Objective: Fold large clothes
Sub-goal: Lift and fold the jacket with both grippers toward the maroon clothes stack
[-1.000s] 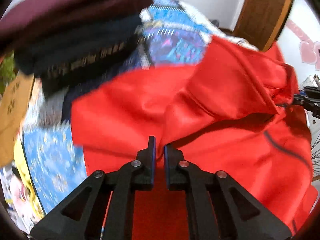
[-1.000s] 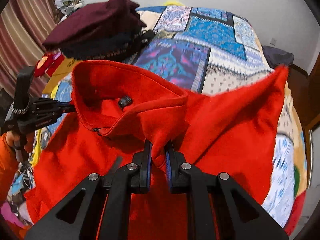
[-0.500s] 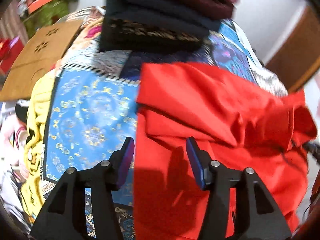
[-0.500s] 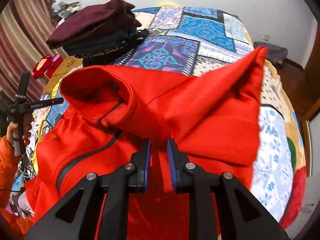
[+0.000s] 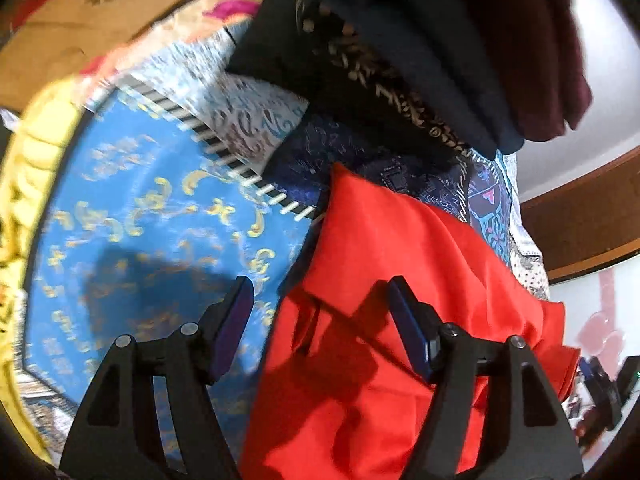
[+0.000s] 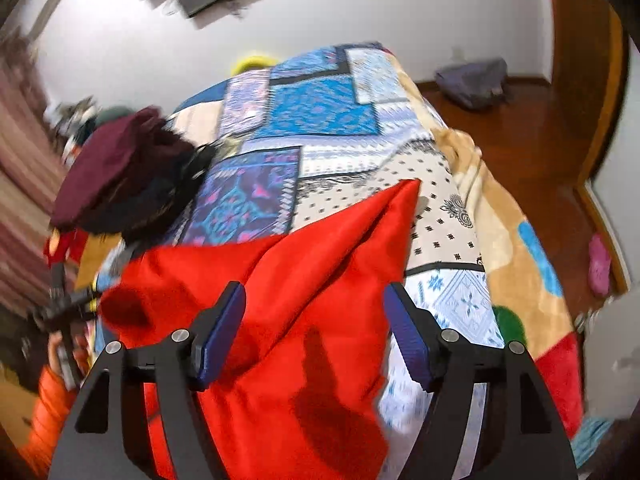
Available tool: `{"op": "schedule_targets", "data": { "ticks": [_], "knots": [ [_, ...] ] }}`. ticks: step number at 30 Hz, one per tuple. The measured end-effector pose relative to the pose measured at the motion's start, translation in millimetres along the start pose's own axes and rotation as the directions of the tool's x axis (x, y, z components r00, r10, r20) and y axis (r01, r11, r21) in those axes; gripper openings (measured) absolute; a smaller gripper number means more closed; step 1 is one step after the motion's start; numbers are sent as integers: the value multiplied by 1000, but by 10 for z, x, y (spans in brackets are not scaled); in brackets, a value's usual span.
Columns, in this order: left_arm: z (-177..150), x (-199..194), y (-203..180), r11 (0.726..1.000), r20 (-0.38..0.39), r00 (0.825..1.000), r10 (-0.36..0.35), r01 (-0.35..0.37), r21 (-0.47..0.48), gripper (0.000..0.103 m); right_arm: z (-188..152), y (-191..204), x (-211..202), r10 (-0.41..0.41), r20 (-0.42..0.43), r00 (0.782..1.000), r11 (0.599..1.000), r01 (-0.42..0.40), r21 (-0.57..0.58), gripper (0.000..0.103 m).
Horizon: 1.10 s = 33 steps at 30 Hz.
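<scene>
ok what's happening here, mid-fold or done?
Mid-fold. A person with a gripper in each hand is folding a red jacket on a patchwork bedspread. Both the left gripper and the right gripper are opening, nothing pinched; the jacket lies loose on the bed beneath them. A stack of folded dark clothes sits further up the bed.

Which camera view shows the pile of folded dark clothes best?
The left wrist view: the pile of folded dark clothes is close, its layers visible. The right wrist view shows it smaller and blurred, behind the red jacket.
</scene>
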<state>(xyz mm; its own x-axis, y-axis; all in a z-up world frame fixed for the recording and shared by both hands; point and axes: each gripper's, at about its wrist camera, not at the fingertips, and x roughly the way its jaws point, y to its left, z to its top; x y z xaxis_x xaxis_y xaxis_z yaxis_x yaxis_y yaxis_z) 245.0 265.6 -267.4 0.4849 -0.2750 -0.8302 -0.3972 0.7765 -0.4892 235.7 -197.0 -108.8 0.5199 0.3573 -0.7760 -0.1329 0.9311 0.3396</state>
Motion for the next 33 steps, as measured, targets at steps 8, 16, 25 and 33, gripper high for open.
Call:
{"op": "schedule_targets", "data": {
  "ticks": [8, 16, 25, 33],
  "knots": [
    [-13, 374, -14, 984, -89, 982, -167, 161, -71, 69, 88, -325, 664, 78, -101, 992, 980, -57, 192, 68],
    [-24, 201, -211, 992, -29, 994, -110, 111, 65, 14, 279, -137, 753, 106, -94, 990, 990, -96, 104, 4],
    [295, -399, -539, 987, 142, 987, -70, 47, 155, 9, 1005, 328, 484, 58, 70, 996, 995, -52, -82, 2],
    [477, -225, -385, 989, 113, 993, 43, -58, 135, 11, 852, 436, 745, 58, -22, 998, 993, -60, -98, 3]
  ]
}}
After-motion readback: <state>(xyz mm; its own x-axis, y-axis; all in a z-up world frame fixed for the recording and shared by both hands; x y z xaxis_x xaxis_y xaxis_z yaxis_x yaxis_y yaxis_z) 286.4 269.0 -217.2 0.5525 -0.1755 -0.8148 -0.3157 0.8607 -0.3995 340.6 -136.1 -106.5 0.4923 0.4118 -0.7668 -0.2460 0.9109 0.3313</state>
